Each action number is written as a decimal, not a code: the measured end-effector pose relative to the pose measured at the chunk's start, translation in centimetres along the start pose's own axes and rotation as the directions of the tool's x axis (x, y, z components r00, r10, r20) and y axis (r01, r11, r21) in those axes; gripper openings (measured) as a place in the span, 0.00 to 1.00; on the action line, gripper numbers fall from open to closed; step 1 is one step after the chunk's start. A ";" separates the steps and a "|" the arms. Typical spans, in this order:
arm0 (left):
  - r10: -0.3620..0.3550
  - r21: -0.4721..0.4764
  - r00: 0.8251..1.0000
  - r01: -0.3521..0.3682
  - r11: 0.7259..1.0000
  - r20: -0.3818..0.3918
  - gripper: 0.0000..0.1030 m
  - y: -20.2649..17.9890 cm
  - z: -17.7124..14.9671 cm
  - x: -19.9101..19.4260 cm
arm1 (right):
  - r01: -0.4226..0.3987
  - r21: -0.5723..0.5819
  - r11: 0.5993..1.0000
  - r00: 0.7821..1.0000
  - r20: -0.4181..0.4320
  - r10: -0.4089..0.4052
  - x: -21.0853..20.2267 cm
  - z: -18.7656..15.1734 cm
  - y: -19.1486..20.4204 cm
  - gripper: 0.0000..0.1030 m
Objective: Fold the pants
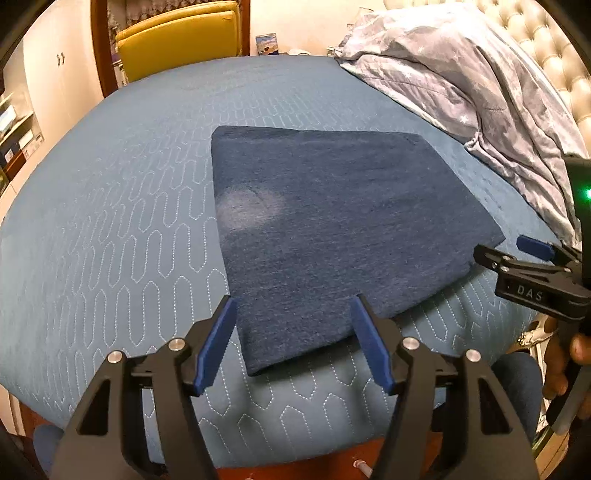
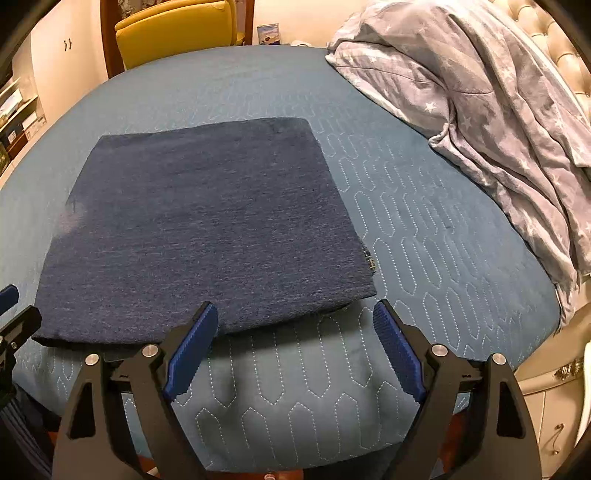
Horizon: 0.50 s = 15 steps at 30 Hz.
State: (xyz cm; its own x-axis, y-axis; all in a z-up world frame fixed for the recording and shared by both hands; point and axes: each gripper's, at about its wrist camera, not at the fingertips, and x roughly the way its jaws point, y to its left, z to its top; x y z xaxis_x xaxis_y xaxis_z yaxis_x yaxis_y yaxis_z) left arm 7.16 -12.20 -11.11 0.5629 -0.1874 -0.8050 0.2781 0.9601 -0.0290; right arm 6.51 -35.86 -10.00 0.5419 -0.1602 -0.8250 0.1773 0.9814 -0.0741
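The dark blue pants (image 1: pixel 332 229) lie folded into a flat rectangle on the blue quilted bed cover (image 1: pixel 110 221). They also show in the right wrist view (image 2: pixel 207 229). My left gripper (image 1: pixel 293 306) is open and empty, just above the pants' near corner. My right gripper (image 2: pixel 295 314) is open and empty, at the near right corner of the pants. The right gripper also shows in the left wrist view (image 1: pixel 517 258) at the right edge, beside the pants. One blue pad of the left gripper (image 2: pixel 7 295) shows at the left edge of the right wrist view.
A crumpled grey star-print duvet (image 1: pixel 480 92) lies at the back right against a tufted headboard (image 1: pixel 535 37). A yellow chair (image 1: pixel 181 33) stands beyond the bed's far edge. Shelves (image 1: pixel 14 125) are at the left. A white cabinet (image 2: pixel 554 398) stands at the right.
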 end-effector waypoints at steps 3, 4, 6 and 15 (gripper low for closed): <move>-0.010 -0.011 1.000 0.010 1.000 0.006 0.64 -0.1 0.4 -0.5 | -0.005 0.005 1.000 1.000 0.010 0.005 -0.9 0.0 0.1 0.80; -0.012 -0.013 1.000 0.012 1.000 0.010 0.66 -0.2 0.6 -0.8 | -0.006 0.008 1.000 1.000 0.015 0.006 -1.2 0.1 0.1 0.81; -0.006 -0.010 1.000 0.006 1.000 0.023 0.74 -0.4 0.9 -1.5 | -0.015 0.011 1.000 1.000 0.026 0.015 -1.9 0.3 0.2 0.84; 0.007 -0.022 0.999 -0.006 1.000 0.038 0.92 -1.1 2.0 -3.6 | -0.019 0.018 1.000 0.997 0.075 0.018 -5.7 0.9 0.7 0.85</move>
State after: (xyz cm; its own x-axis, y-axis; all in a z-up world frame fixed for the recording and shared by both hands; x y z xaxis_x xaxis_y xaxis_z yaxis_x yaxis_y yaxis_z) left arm 6.42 -12.99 -6.98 0.5938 -0.1886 -0.7822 0.2576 0.9655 -0.0372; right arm 4.33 -34.34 -4.83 0.6047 -0.1504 -0.7822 0.1821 0.9821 -0.0480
